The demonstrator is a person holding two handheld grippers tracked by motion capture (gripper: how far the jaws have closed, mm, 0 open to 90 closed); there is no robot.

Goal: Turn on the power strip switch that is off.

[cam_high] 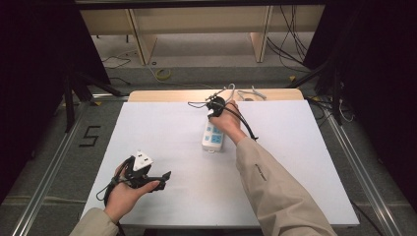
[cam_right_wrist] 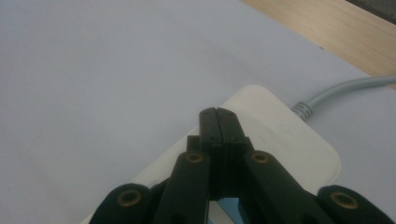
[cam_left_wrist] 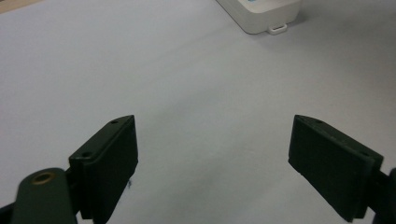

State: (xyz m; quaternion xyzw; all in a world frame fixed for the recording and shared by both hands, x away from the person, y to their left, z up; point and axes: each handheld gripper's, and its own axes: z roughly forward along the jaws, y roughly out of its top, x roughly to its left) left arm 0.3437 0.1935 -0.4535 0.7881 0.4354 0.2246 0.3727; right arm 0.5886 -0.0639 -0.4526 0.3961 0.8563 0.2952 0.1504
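With its jaws pressed together into one blunt tip, the right gripper (cam_high: 215,106) hovers over the cord end of the white power strip (cam_high: 213,136), seemingly to press its switch, at twelve o'clock of the worktop's (cam_high: 295,162) centre, while the left gripper (cam_high: 156,179) waits spread and empty at eight o'clock.

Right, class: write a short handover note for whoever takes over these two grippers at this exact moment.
Left gripper: open, nothing between its jaws, low over the near-left part of the white table sheet.
Right gripper: shut with nothing between its jaws, over the cable end of the white plastic power strip with blue sockets.
The strip's grey cable runs off toward the far wooden edge.
Done: right gripper positioned at the strip.
Left: probably pressing its switch; unconfirmed.
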